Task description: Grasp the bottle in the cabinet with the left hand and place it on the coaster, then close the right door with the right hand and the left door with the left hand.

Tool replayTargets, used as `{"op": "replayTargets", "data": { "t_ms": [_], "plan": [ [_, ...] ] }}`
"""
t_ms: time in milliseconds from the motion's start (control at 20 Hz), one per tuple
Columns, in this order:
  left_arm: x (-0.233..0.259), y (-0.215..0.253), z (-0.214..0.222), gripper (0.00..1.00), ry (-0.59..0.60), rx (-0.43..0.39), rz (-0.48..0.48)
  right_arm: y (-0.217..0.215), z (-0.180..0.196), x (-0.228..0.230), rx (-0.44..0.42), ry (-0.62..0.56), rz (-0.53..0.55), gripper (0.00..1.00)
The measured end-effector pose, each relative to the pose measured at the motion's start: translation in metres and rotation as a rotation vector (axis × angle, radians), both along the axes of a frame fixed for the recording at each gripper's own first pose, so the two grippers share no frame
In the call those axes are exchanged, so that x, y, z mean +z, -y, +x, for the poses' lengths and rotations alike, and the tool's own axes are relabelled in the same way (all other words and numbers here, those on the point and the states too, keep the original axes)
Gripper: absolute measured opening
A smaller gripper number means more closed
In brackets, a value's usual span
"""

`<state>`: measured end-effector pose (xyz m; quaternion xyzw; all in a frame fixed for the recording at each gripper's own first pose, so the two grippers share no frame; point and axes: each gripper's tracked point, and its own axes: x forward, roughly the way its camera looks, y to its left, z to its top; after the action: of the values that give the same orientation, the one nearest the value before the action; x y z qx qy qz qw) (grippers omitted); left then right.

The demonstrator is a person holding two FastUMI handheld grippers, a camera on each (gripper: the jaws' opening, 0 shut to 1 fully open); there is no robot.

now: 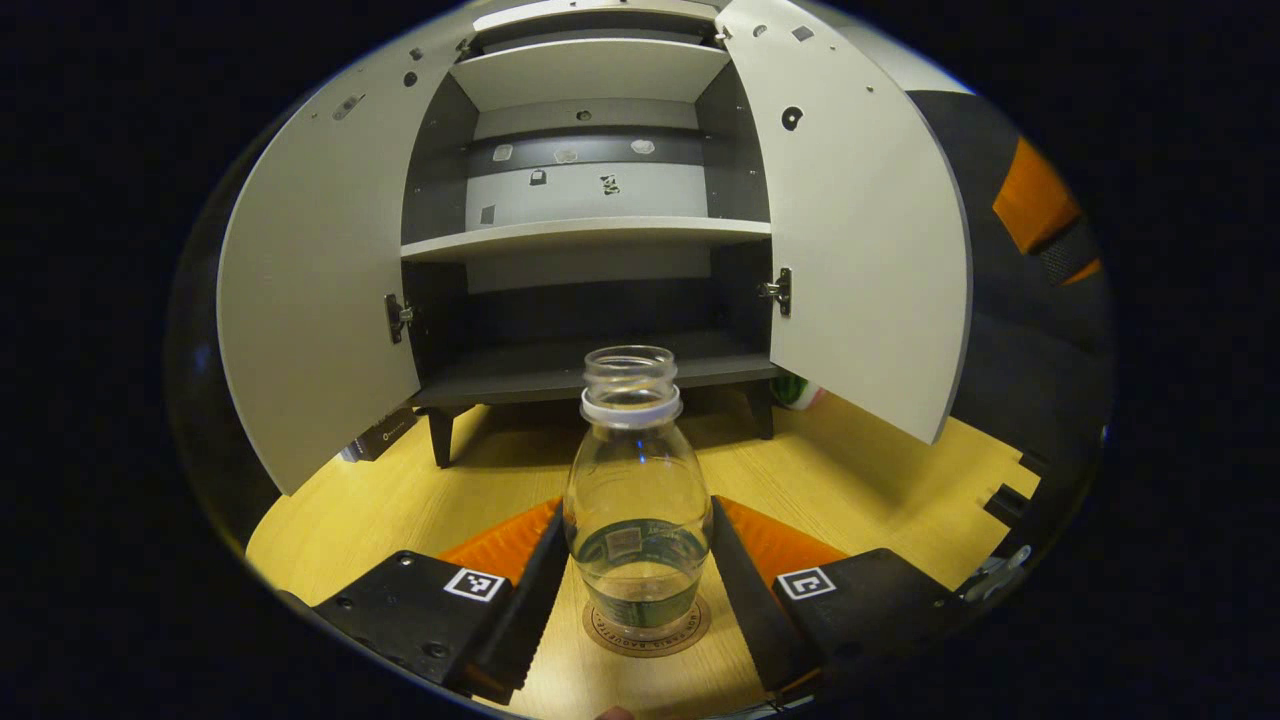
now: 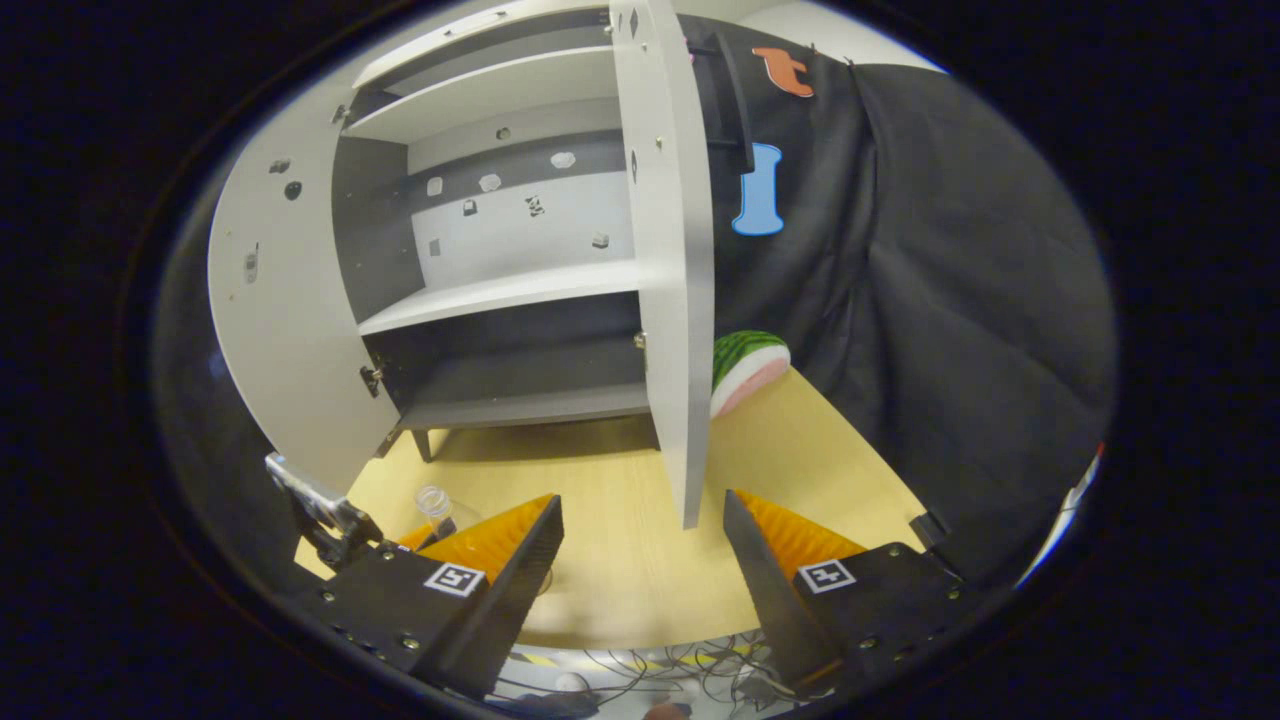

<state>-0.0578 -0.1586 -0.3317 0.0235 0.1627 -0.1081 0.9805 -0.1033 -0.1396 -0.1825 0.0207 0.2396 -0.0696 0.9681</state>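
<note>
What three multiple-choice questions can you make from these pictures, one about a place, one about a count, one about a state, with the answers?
1. Where does the bottle stand?
A. on the coaster
B. on the middle shelf
C. on the floor

2. How many cabinet doors are open?
A. none
B. one
C. two

3. What state is the right gripper in?
A. shut on the bottle
B. open
C. shut on a door

Answers:
1 A, the bottle base sits on the round coaster on the table.
2 C, the left door and the right door both swing outward.
3 B, its fingers stand apart, holding nothing.
</note>
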Motion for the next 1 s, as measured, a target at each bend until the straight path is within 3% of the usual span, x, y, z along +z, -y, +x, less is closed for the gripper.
{"op": "replayTargets", "data": {
  "t_ms": [250, 550, 1000],
  "plan": [
    [0.020, -0.003, 0.001, 0.86, 0.030, 0.003, 0.010, -0.005, 0.000, 0.004, 0.016, 0.012, 0.001, 0.98],
    [0.082, 0.001, 0.003, 0.86, 0.108, -0.004, -0.011, -0.002, 0.005, 0.027, 0.023, 0.064, 0.028, 0.98],
    [0.202, -0.020, 0.013, 0.86, 0.227, 0.060, -0.049, 0.029, 0.022, 0.117, 0.039, 0.247, 0.040, 0.98]
  ]
}}
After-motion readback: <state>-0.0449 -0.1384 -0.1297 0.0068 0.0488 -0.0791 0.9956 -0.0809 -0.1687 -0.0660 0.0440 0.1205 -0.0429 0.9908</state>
